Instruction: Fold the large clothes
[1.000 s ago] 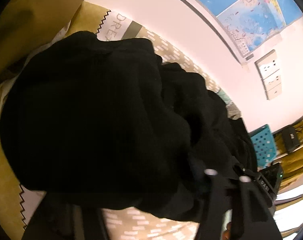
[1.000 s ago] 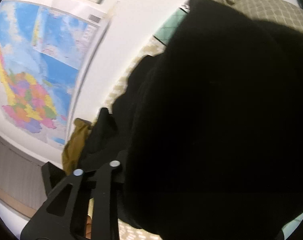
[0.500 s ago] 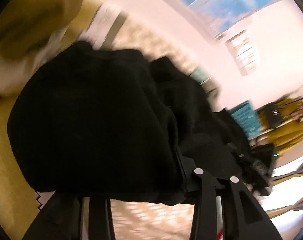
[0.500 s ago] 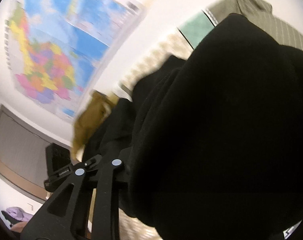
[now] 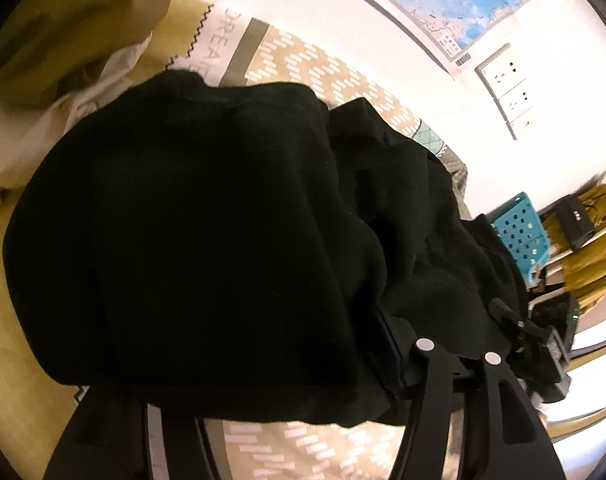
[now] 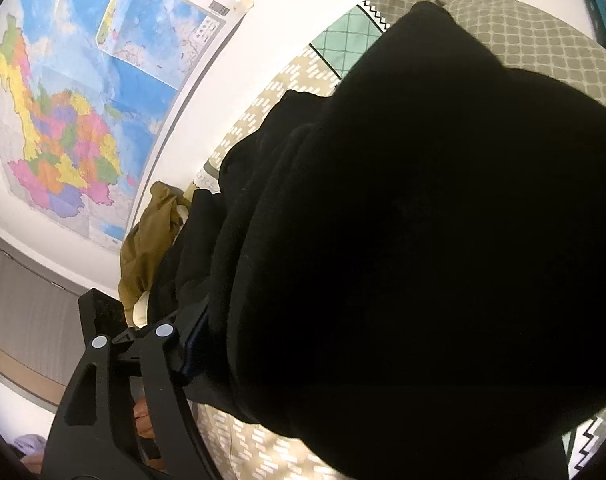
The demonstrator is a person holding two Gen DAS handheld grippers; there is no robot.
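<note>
Both tools, left tool [image 5: 263,384] and right tool [image 6: 343,364], jaws just spreading, are straddling the black garment [image 5: 191,232]; withdraw level, avoiding dragging folds.

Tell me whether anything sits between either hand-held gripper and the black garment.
Nothing visible does. The folded black garment lies on the patterned bedspread, filling the space between the fingers of the left hand-held gripper and of the right hand-held gripper. Both jaws have just been opening around it.
</note>
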